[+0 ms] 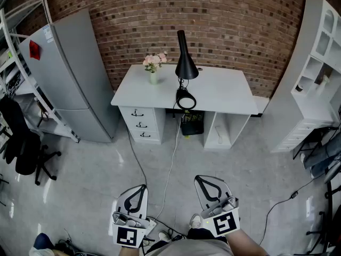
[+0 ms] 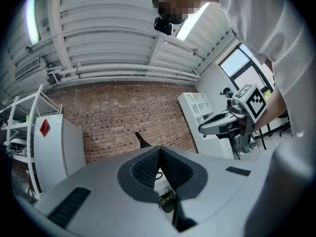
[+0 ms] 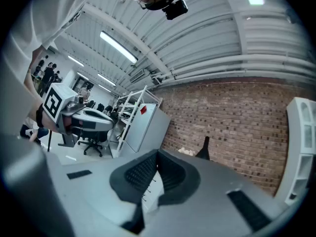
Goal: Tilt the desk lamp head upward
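A black desk lamp point(image 1: 186, 67) stands on the white desk point(image 1: 224, 92) against the brick wall. Its cone head hangs downward above its round base point(image 1: 186, 100). Both grippers are held low near the person's body, far from the desk. My left gripper point(image 1: 142, 188) has its jaws together with nothing between them, and so does my right gripper point(image 1: 199, 178). Over the shut jaws of the left gripper point(image 2: 159, 150) the lamp point(image 2: 143, 141) shows as a small dark tip. Past the right gripper point(image 3: 158, 153), the lamp point(image 3: 203, 148) again shows only its top.
A small vase of pink flowers point(image 1: 153, 64) stands at the desk's back left. A grey fridge point(image 1: 72, 73) is left of the desk, a white shelf unit point(image 1: 319, 63) right. A white cable point(image 1: 171, 159) runs across the floor from the desk. Black office chair point(image 1: 21, 143) at left.
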Tool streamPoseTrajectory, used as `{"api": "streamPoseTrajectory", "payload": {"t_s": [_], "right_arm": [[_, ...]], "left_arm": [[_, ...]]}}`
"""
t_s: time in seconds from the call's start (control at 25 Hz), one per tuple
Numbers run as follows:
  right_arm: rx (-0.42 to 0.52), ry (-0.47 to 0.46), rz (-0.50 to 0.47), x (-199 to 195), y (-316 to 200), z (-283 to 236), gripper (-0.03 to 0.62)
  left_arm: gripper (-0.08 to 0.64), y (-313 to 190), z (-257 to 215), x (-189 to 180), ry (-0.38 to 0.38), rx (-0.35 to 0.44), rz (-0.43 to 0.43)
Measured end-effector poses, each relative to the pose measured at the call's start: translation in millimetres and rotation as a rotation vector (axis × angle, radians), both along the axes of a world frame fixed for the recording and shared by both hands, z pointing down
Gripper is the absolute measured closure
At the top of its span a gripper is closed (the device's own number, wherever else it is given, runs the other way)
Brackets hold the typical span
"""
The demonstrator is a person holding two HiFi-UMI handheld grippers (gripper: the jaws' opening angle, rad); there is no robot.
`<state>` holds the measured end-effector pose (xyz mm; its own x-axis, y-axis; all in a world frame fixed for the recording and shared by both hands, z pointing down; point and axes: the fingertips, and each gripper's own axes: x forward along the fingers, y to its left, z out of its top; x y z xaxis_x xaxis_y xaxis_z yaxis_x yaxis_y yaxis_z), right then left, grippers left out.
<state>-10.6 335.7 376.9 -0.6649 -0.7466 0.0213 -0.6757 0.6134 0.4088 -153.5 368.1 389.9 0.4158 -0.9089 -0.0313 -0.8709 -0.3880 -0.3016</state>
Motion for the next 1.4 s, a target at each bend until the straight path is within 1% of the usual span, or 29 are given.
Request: {"api": "streamPoseTrajectory", "payload": {"t_s": [0.2,0.4,0.48,0.6,0.8,0.96,1.0,1.12,1.4], "right_arm": [[0.006,0.004,-0.006,0,1,2,0.574],[-0.007,-0.044,-0.003,4,2,0,0.574],[-0.009,-0.036,-0.003,5,1,1,0.574],[-0.019,-0.044,0.001,7,0,2,0.574],[-0.02,-0.035,0.002,15,-3,7,0.574],[-0.026,-0.051,0.011,29,-14,8,0.574],[-0.025,-0.048,0.011,34,-19,8,0.574],[-0.024,-0.054,0.01,53,-31,8,0.574],[-0.02,-0.047,-0.025,89,-55,11,0.574]], "left_arm": [[0.552,1,4,1,0.007,-0.007,-0.003],[0.552,1,6,5,-0.034,-0.006,0.011],[0.552,1,7,6,-0.035,-0.006,0.013],[0.552,-1,8,8,-0.009,-0.014,0.007],[0.552,-6,13,19,-0.033,-0.018,0.022],[0.552,-20,13,35,0.013,-0.03,0.021],[0.552,-25,12,41,0.013,-0.028,0.024],[0.552,-38,11,61,-0.011,-0.02,0.032],[0.552,-63,11,98,-0.045,-0.023,0.005]]}}
